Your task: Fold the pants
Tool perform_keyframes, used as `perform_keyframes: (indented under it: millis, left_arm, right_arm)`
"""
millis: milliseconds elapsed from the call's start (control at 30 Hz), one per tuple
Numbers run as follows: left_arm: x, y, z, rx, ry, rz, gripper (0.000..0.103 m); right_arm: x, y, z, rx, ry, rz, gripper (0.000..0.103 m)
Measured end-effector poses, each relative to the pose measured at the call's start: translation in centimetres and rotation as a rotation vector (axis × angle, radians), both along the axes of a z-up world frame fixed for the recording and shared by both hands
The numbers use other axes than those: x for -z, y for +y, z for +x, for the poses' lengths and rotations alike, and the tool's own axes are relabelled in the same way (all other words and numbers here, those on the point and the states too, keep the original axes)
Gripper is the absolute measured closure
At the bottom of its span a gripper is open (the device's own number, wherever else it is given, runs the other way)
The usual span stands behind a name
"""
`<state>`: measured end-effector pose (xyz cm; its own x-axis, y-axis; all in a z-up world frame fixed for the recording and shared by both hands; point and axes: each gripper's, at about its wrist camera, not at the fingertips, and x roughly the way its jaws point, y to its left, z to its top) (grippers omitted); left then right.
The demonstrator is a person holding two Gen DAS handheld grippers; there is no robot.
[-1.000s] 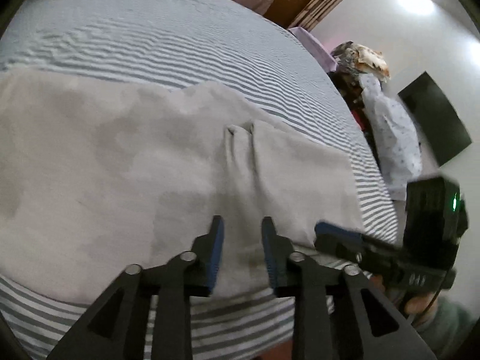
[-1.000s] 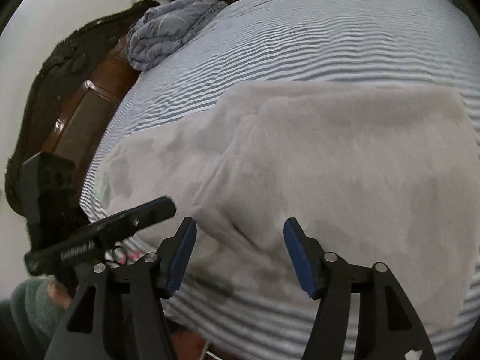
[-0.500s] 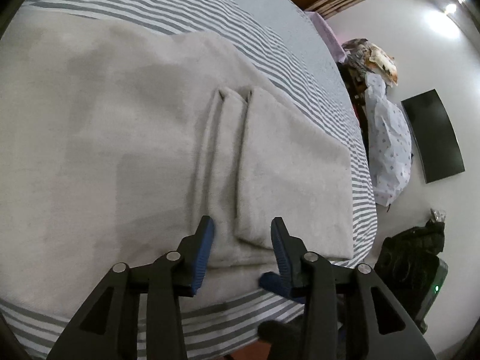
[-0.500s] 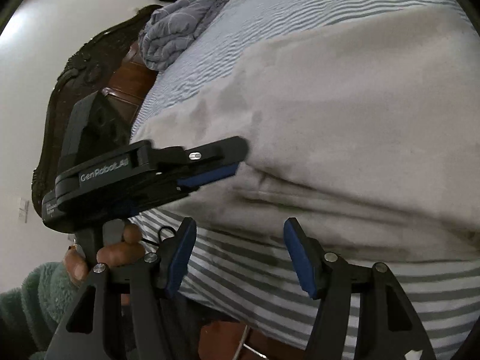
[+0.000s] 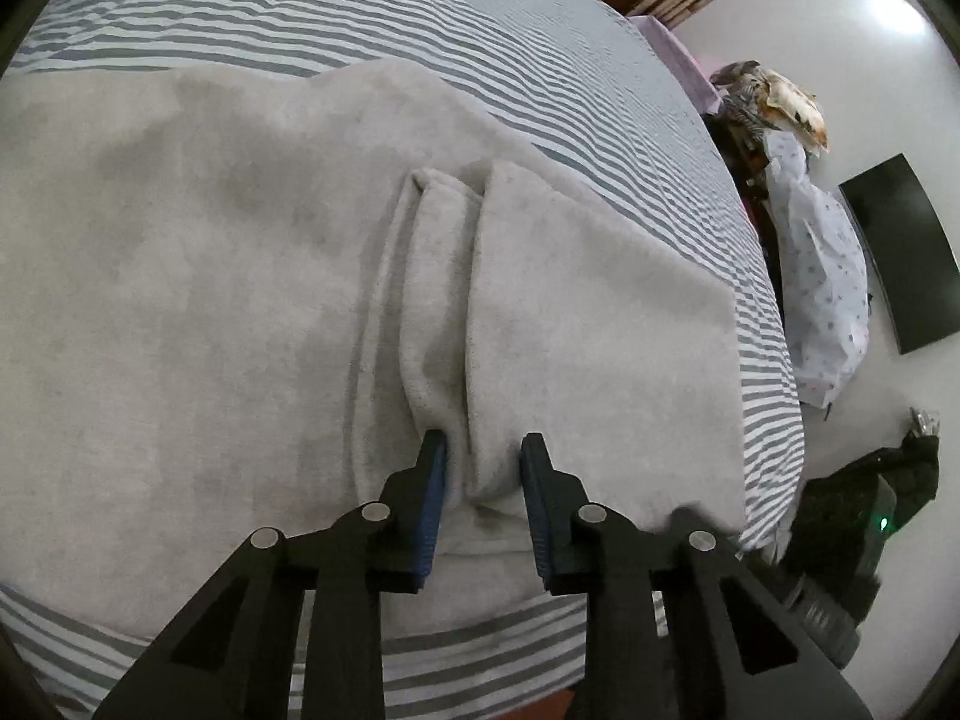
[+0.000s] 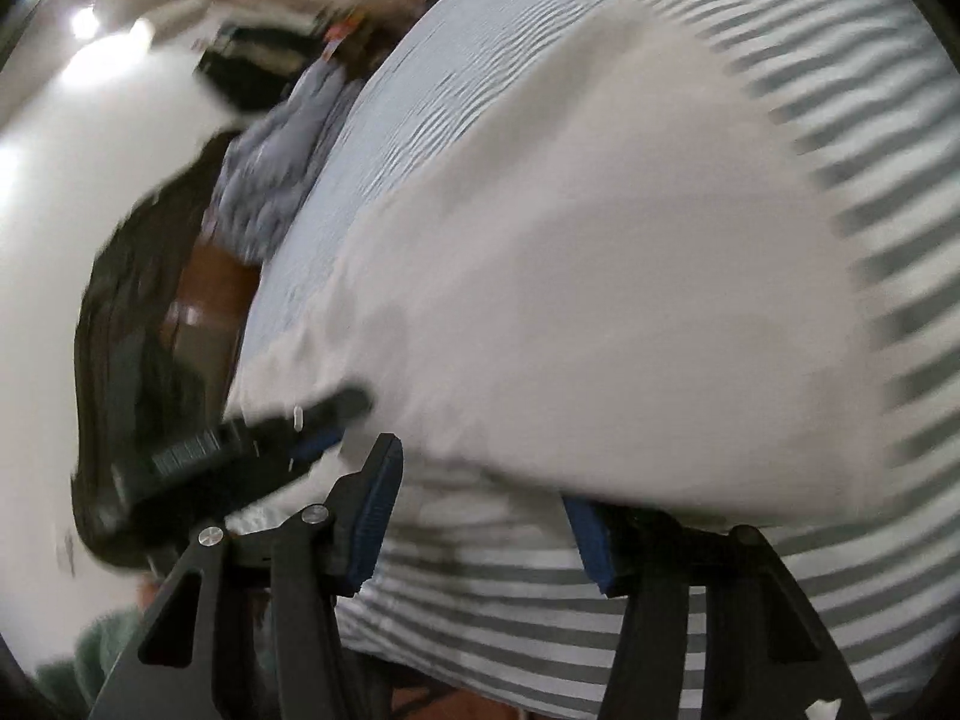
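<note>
Light grey fleece pants [image 5: 240,312] lie flat on a grey-and-white striped bed [image 5: 360,6]. They also fill the blurred right wrist view [image 6: 600,300]. My left gripper [image 5: 483,456] is open, its blue pads either side of a raised fold [image 5: 444,300] near the pants' front edge. My right gripper [image 6: 486,480] is open at the pants' near edge, with the right pad partly under the cloth. The left gripper [image 6: 312,426] shows there as a dark blur at the left.
The bed's front edge runs just below both grippers. A crumpled blue-grey garment [image 6: 282,168] lies by a dark wooden headboard [image 6: 132,312]. A clothes pile [image 5: 822,276], a black screen [image 5: 900,252] and a black bag [image 5: 852,516] stand to the bed's right.
My left gripper has moved forward so its pads sit around the fold. My right gripper has swung fast towards the pants' edge, and its view is now blurred.
</note>
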<state>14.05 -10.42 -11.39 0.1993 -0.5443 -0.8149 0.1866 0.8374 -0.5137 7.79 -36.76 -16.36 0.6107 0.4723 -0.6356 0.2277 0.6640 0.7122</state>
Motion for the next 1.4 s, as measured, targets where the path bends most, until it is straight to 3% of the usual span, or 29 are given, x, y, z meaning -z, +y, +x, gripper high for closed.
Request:
perform_keyframes:
  millis: [100, 133, 167, 200, 533, 667, 700, 733, 833, 900, 1067, 1267, 1400]
  left_arm:
    - [-0.2, -0.1, -0.2, -0.026, 0.001, -0.006, 0.085]
    - [-0.4, -0.4, -0.2, -0.031, -0.002, -0.004, 0.087]
    - [-0.7, -0.4, -0.3, -0.033, -0.006, -0.003, 0.087]
    - [-0.9, -0.5, -0.2, -0.031, -0.007, -0.003, 0.088]
    - [-4.3, 1.8, -0.7, -0.027, -0.083, -0.005, 0.089]
    - [-3.1, 3.3, -0.9, -0.039, -0.077, 0.056, 0.089]
    - [-2.6, 3.7, -1.0, -0.042, -0.068, 0.070, 0.091]
    - [-2.2, 4.0, -1.0, -0.049, -0.070, 0.102, 0.101]
    - [-0.3, 5.2, -0.7, -0.066, -0.059, 0.178, 0.101]
    - [0.4, 5.6, -0.7, -0.067, -0.040, 0.165, 0.101]
    - [-1.1, 4.6, -1.6, -0.019, -0.113, 0.135, 0.100]
    - [-3.7, 0.8, -1.7, 0.059, -0.193, 0.078, 0.098]
    - [-3.2, -2.3, -1.2, 0.115, -0.189, 0.073, 0.098]
  right_arm:
    - [0.5, -2.2, -0.6, 0.082, 0.010, 0.075, 0.052]
    - [0.8, -2.4, -0.5, 0.089, 0.022, 0.099, 0.059]
    - [0.9, -2.3, -0.4, 0.090, 0.043, 0.069, 0.082]
    - [1.0, -1.9, -0.1, 0.070, 0.057, 0.036, 0.090]
    - [-1.2, 0.2, 1.6, 0.011, 0.025, 0.017, 0.091]
    - [-1.2, 2.8, 2.8, -0.053, 0.036, -0.017, 0.091]
    - [-1.2, 3.2, 3.2, -0.059, 0.040, -0.035, 0.091]
    - [-1.1, 3.5, 3.4, -0.066, 0.042, -0.048, 0.091]
    - [-0.9, 4.1, 4.1, -0.072, 0.063, -0.068, 0.091]
    - [-0.7, 4.2, 4.1, -0.081, 0.069, -0.097, 0.091]
    - [-0.3, 4.4, 4.3, -0.080, 0.108, -0.159, 0.091]
    - [-0.9, 4.7, 4.2, -0.065, 0.118, -0.236, 0.092]
    - [-1.0, 4.4, 3.7, -0.062, 0.123, -0.256, 0.091]
